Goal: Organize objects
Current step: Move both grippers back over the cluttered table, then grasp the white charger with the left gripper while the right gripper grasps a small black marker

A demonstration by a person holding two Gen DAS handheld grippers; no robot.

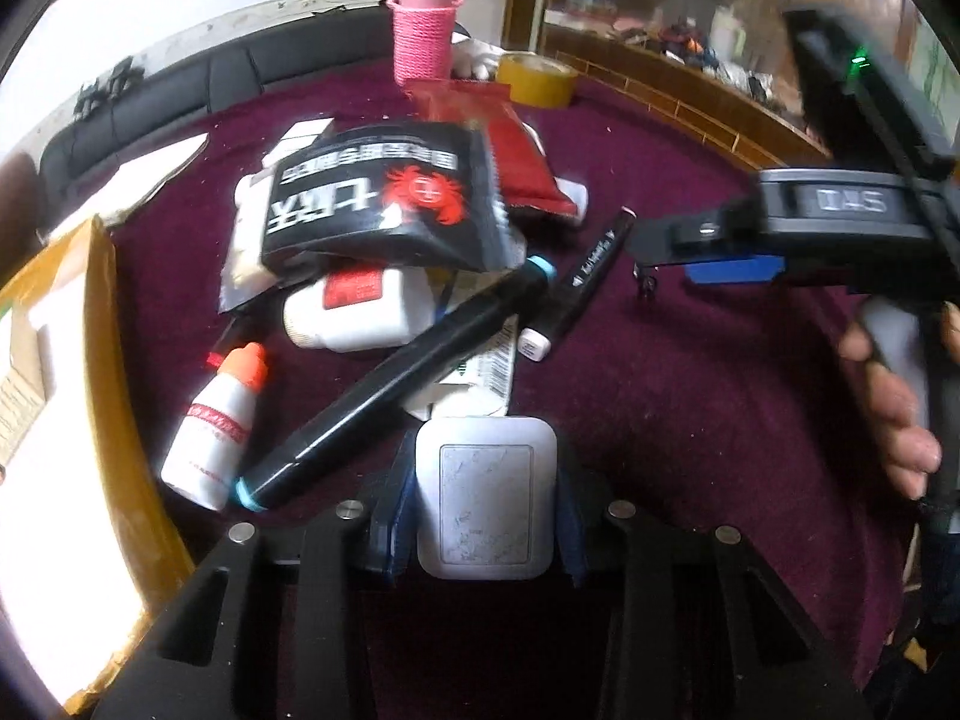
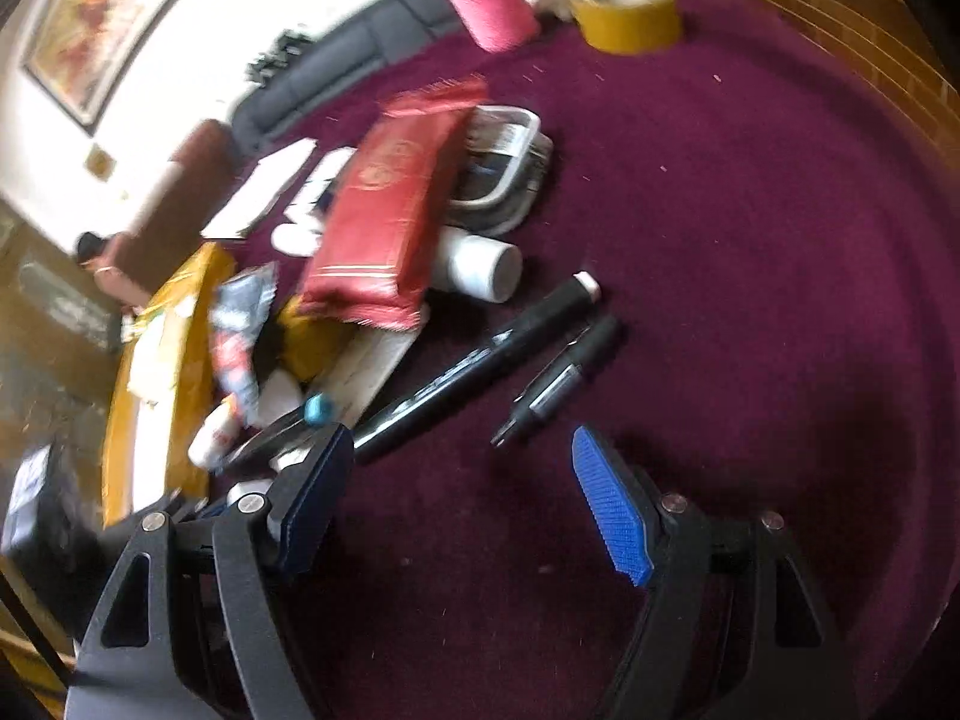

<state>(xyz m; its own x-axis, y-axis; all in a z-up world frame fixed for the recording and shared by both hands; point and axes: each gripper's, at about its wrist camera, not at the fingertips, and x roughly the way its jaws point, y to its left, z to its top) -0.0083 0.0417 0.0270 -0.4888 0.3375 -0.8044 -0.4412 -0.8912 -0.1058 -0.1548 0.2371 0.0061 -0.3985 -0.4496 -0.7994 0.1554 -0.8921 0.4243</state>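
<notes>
My left gripper (image 1: 480, 525) is shut on a flat white case (image 1: 485, 498) with rounded corners; its blue pads press on both sides at the near edge of a pile on the maroon table (image 1: 690, 396). Just beyond it lie a black marker with teal ends (image 1: 390, 384), a white bottle with an orange cap (image 1: 216, 420) and a black crab-printed packet (image 1: 384, 204). My right gripper (image 2: 462, 504) is open over bare cloth, with nothing between its fingers. Ahead of it lie a long black marker (image 2: 474, 360) and a short black pen (image 2: 558, 384). A red packet (image 2: 390, 210) tops the pile.
A pink wound cup (image 1: 422, 36) and a yellow tape roll (image 1: 537, 78) stand at the table's far side. An open cardboard box (image 1: 72, 420) sits at the left edge. A person's hand (image 1: 888, 408) holds the right gripper's handle. Bare cloth spreads to the right (image 2: 750, 240).
</notes>
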